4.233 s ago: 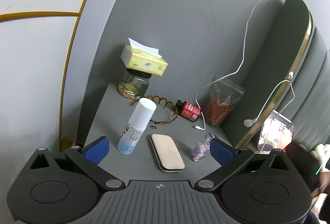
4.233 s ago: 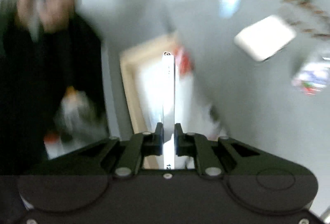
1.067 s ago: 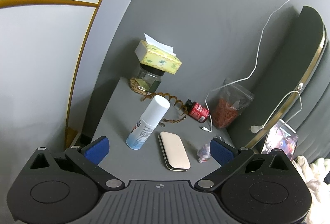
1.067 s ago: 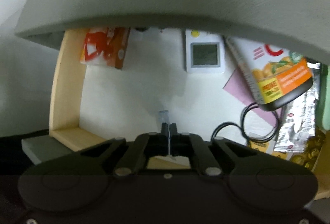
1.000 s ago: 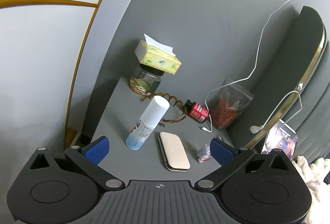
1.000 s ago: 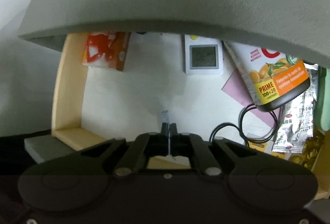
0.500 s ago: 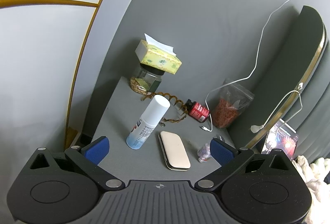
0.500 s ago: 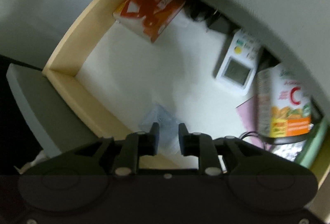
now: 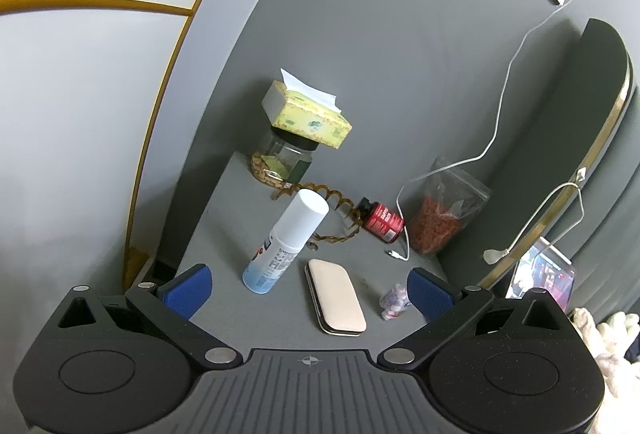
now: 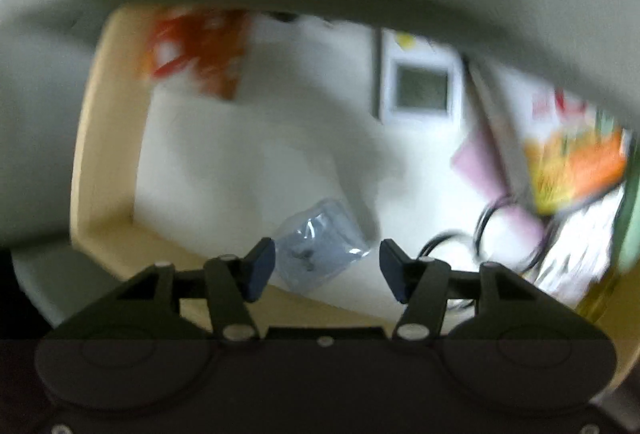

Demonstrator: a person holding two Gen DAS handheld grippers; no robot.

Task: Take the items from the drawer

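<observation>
In the right wrist view the open drawer (image 10: pixel 104 138) has a pale wood rim and a white floor. My right gripper (image 10: pixel 327 268) is open just above a small clear plastic bag (image 10: pixel 320 246) that lies on the floor near the front rim. The drawer also holds an orange-red packet (image 10: pixel 196 50), a white digital meter (image 10: pixel 420 86), an orange-labelled bottle (image 10: pixel 572 166), a black cable (image 10: pixel 488 230) and foil sachets (image 10: pixel 580 258). My left gripper (image 9: pixel 308 288) is open and empty above the grey nightstand top (image 9: pixel 224 218).
The grey nightstand top overhangs the drawer's back. On it stand a white spray bottle (image 9: pixel 286 240), a beige case (image 9: pixel 336 296), a small candy bag (image 9: pixel 394 300), a red bottle (image 9: pixel 380 220), a bag of red snacks (image 9: pixel 444 222) and a tissue box on a jar (image 9: pixel 306 120).
My right gripper held a thin flat item over the drawer, then opened; the small clear bag now lies on the drawer floor between its fingers. The left gripper has barely moved.
</observation>
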